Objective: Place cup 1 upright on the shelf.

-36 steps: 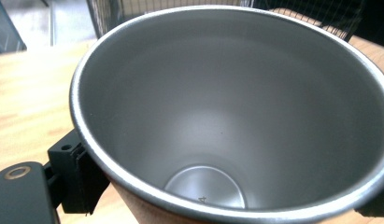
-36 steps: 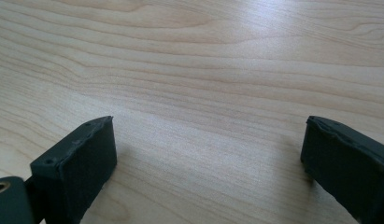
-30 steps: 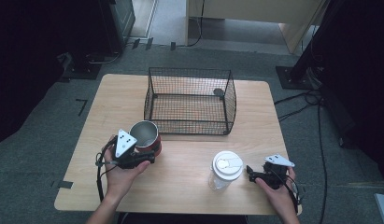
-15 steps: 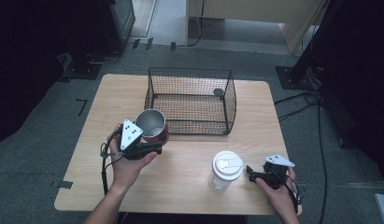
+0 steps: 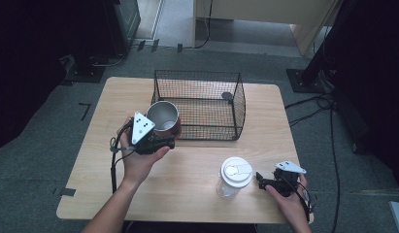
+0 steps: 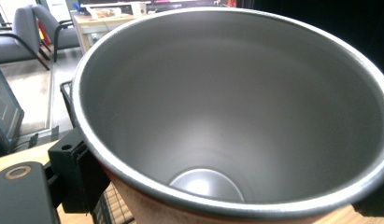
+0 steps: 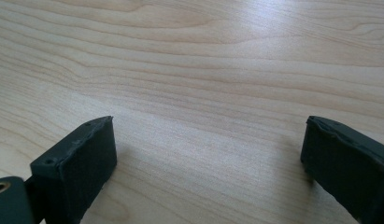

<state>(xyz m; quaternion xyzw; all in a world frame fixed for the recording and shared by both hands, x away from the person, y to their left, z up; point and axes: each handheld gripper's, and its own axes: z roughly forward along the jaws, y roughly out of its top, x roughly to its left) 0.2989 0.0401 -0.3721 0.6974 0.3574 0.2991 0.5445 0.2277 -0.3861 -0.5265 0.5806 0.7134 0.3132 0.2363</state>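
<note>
While the left gripper (image 5: 160,141) held the steel-lined cup with a red outer wall (image 5: 163,118) clear of the pale wooden table (image 5: 187,179), its jaws were clamped on the cup's wall, one on each side of the rim in the left gripper view, and the cup sat tilted just beside the near left corner of the black wire mesh basket (image 5: 199,104). The step in hand looked to be carrying the cup over the basket's wall and setting it down inside. To do that well, the cup's base would need to clear the top wire before any sideways travel, since a snag on the mesh could twist the cup in the grip or shove the basket along the table. Lowering it upright onto the basket floor, away from the small dark object (image 5: 227,96) near the far wall, and only then easing the grip, seemed the safe order. The right gripper (image 5: 265,182) rested low over the table with its jaws apart and nothing between them, near the clear tumbler with a white lid (image 5: 234,174), not touching it.
</note>
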